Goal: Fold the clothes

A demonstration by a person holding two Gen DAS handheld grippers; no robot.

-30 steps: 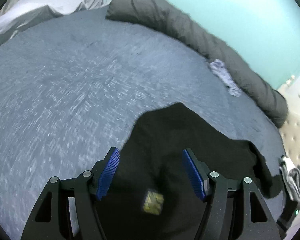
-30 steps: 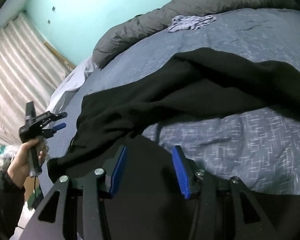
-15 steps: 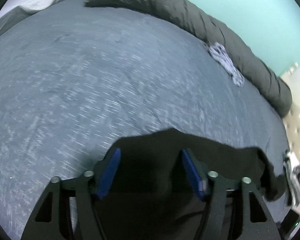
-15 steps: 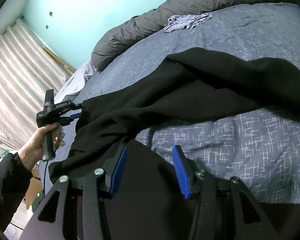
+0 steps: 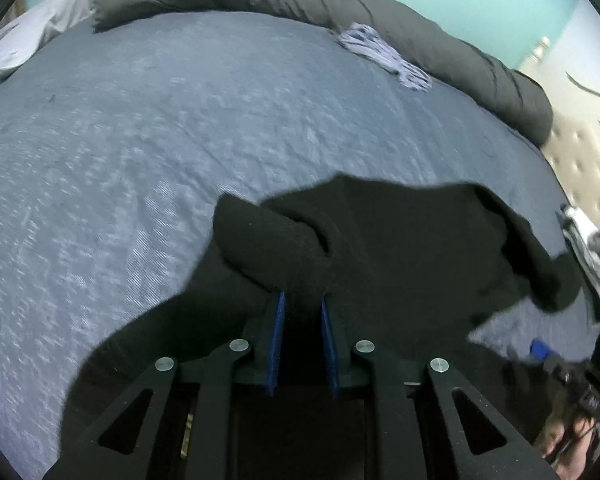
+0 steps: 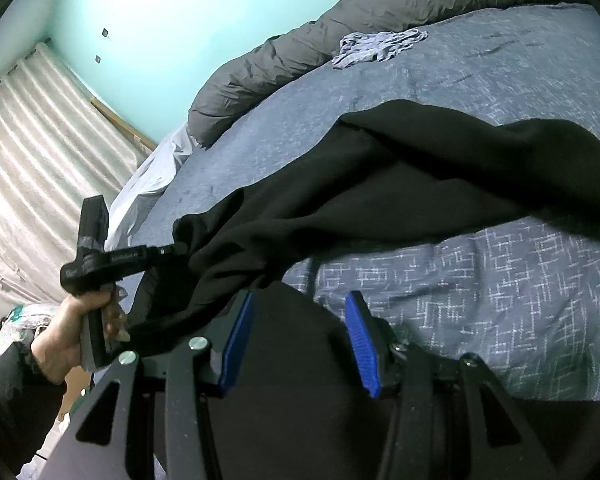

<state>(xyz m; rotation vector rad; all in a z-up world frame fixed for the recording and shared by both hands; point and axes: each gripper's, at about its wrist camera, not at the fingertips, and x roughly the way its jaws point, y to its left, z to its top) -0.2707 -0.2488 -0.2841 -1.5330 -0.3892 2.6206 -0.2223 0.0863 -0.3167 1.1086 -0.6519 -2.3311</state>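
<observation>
A black garment [image 5: 400, 248] lies spread across the blue-grey patterned bedspread [image 5: 180, 128]. My left gripper [image 5: 301, 306] is shut on a bunched edge of it, and the fabric bulges just above the blue pads. In the right wrist view the same garment [image 6: 420, 176] stretches from the bed to the left gripper [image 6: 172, 250], which a hand [image 6: 72, 328] holds. My right gripper [image 6: 300, 340] stands open low over the near part of the black fabric, its blue pads wide apart and nothing pinched between them.
A rolled dark grey duvet [image 5: 340, 4] runs along the far side of the bed, with a crumpled pale blue cloth [image 5: 384, 54] beside it. A striped folded item [image 5: 592, 256] lies at the right edge. Pale curtains [image 6: 32, 152] and a white sheet [image 6: 148, 184] lie beyond the bed.
My left gripper went from open to shut on the black garment's edge, and the fabric now bunches up at its pads. My right gripper stays open in much the same place.
</observation>
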